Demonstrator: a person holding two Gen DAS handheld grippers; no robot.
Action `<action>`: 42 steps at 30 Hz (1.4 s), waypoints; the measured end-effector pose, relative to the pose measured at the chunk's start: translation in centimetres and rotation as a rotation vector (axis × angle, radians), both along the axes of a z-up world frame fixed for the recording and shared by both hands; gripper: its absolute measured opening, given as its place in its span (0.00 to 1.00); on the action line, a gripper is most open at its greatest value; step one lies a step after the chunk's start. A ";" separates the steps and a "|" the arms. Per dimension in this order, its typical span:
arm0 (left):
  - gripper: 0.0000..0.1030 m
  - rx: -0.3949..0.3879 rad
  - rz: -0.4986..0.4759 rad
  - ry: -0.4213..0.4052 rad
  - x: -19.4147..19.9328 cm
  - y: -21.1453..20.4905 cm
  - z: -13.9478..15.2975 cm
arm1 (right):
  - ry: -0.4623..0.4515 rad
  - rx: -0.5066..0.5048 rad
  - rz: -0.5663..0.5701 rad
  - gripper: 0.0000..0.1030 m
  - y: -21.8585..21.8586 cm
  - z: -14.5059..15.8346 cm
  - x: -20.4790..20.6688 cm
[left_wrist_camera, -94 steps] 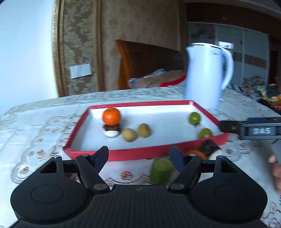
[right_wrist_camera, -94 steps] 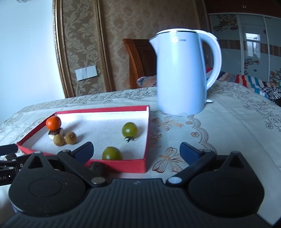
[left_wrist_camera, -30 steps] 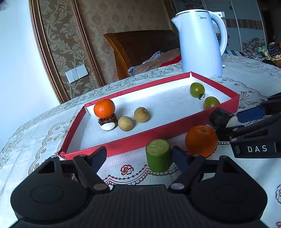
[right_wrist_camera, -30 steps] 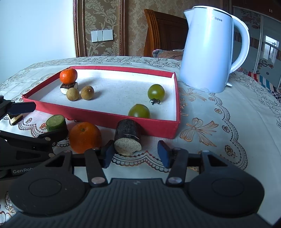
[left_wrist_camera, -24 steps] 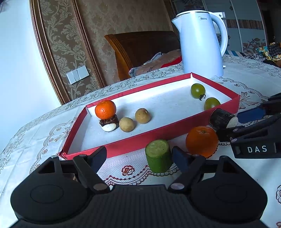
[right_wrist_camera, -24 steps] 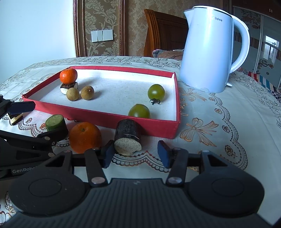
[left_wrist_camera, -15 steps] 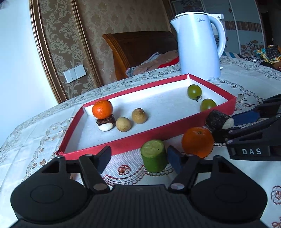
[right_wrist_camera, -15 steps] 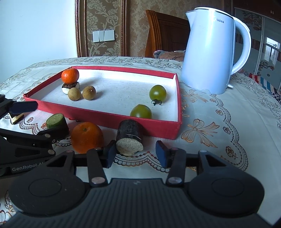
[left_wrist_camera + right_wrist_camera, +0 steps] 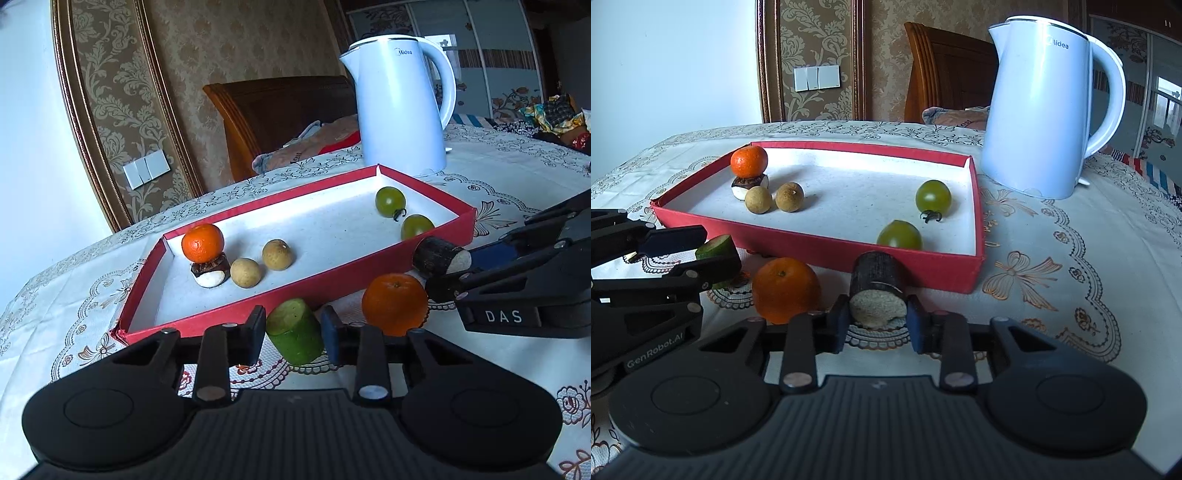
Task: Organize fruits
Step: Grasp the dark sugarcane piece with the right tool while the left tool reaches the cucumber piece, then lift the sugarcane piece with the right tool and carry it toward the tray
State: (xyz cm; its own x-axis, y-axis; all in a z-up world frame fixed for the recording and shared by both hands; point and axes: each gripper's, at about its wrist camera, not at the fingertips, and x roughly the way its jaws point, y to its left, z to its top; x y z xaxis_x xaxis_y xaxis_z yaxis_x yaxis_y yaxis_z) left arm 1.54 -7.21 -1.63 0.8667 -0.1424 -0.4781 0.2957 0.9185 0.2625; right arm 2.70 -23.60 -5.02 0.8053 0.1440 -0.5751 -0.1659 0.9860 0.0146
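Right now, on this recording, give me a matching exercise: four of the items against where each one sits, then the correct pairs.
Things:
1. green cucumber chunk
2. dark-skinned cylinder with pale cut end
3. orange tangerine on the tablecloth
4. two green tomatoes

Places:
A. inside the red tray
B. loose between both grippers
C. clamped in the left gripper
D. clamped in the right gripper

Pairs: 1-C, 2-D, 3-B, 4-A

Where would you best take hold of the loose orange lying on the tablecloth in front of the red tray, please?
Probably across the orange's widest middle, coming from the near side, pads left and right. It is round, sits free on the cloth, and the red tray blocks the far side. Both grippers are already occupied.
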 end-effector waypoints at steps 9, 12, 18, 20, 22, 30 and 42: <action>0.28 -0.046 0.005 -0.007 -0.2 0.7 0.5 | -0.006 0.021 -0.011 0.29 -0.5 0.1 -0.4; 0.28 -0.064 0.001 -0.017 -0.4 1.0 0.7 | -0.013 0.035 -0.016 0.29 -0.8 0.2 -0.7; 0.28 -0.093 0.019 -0.029 -0.4 1.5 1.1 | -0.041 0.063 -0.036 0.29 -1.3 0.5 -1.3; 0.28 -0.111 0.029 -0.033 -0.3 1.8 1.2 | -0.063 0.063 -0.044 0.29 -1.5 0.6 -1.7; 0.28 -0.132 0.040 -0.032 -0.2 2.1 1.4 | -0.084 0.065 -0.055 0.29 -1.6 0.8 -2.1; 0.28 -0.160 0.068 -0.043 -0.2 2.6 1.6 | -0.113 0.093 -0.089 0.29 -2.5 1.5 -2.4; 0.28 -0.203 0.095 -0.028 0.4 2.9 1.8 | -0.131 0.085 -0.051 0.25 -4.7 3.0 -1.9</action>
State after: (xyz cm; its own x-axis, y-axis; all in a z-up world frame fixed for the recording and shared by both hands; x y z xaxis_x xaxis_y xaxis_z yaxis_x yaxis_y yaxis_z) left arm 1.92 -4.29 0.19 0.8935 -0.1502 -0.4231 0.2006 0.9767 0.0769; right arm 0.85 -28.32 -1.99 0.8800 0.1448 -0.4523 -0.1214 0.9893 0.0804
